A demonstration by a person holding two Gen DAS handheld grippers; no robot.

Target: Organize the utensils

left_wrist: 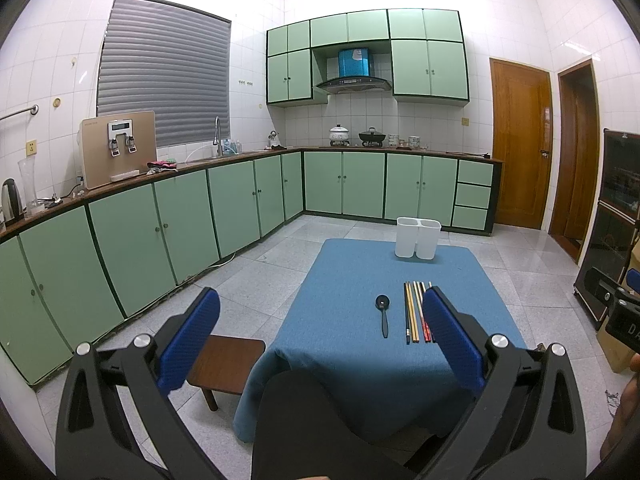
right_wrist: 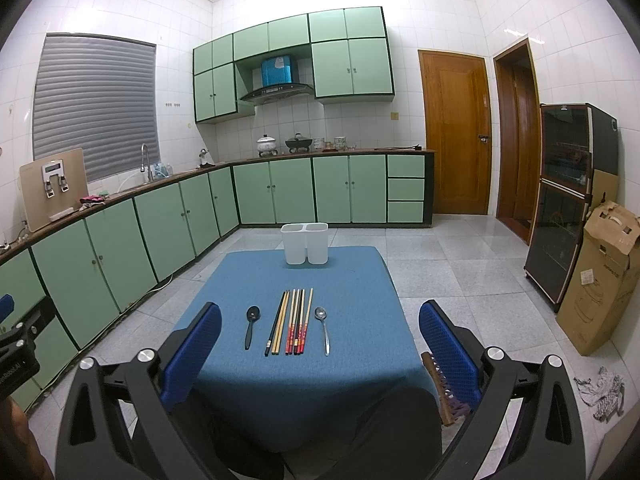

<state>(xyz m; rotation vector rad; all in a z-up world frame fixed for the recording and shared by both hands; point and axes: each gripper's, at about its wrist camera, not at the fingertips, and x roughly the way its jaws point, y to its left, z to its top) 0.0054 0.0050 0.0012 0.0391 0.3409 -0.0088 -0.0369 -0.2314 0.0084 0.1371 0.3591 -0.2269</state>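
A low table with a blue cloth (right_wrist: 340,376) holds a white two-compartment utensil holder (right_wrist: 305,243) at its far edge. In front of it lie a black spoon (right_wrist: 251,326), a row of several chopsticks (right_wrist: 290,322) and a metal spoon (right_wrist: 322,327). In the left wrist view I see the holder (left_wrist: 417,238), the black spoon (left_wrist: 383,314) and the chopsticks (left_wrist: 416,312), partly hidden by a finger. My left gripper (left_wrist: 320,316) is open and empty, held above the table's near left. My right gripper (right_wrist: 320,330) is open and empty, held back from the near edge.
A small brown stool (left_wrist: 226,364) stands left of the table. Green kitchen cabinets (right_wrist: 160,224) run along the left and back. A dark glass cabinet (right_wrist: 568,200) and a cardboard box (right_wrist: 600,276) stand at the right. Grey tiled floor surrounds the table.
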